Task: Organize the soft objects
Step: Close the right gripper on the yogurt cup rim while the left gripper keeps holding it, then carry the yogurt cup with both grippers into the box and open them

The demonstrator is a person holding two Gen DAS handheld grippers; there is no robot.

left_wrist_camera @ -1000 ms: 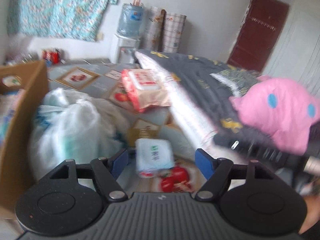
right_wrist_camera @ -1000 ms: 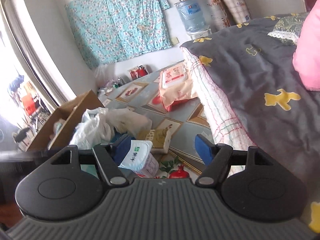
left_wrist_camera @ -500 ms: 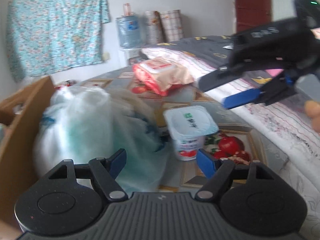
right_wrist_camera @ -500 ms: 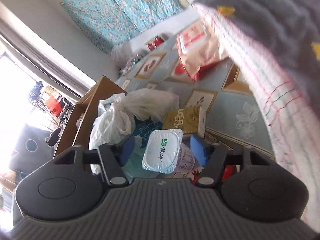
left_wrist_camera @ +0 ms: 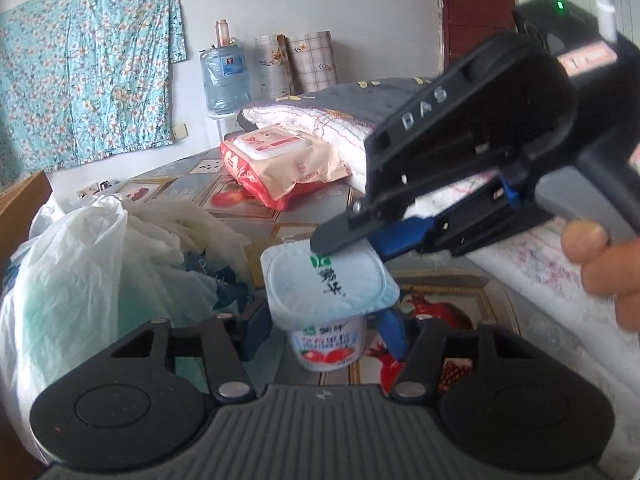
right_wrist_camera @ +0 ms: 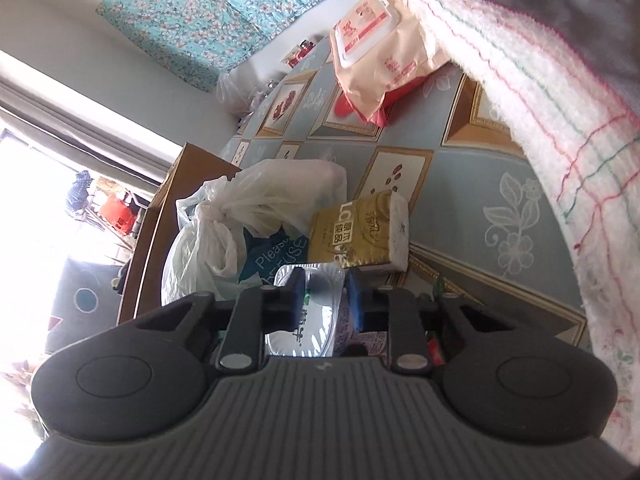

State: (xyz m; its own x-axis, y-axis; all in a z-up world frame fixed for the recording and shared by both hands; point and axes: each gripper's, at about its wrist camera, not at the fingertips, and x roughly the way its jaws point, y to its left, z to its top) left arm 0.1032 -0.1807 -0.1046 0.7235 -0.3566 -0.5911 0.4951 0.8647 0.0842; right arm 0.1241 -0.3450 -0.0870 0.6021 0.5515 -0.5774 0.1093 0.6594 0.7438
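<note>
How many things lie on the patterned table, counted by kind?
Yogurt cup: 1
Wet wipes pack: 1
Gold tissue pack: 1
Plastic bags: at least 2, heaped together
Total: at least 5

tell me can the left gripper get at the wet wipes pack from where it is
Probably not directly: the yogurt cup sits between the left gripper fingers, and the right gripper on its rim crosses the path to the wet wipes pack.
</note>
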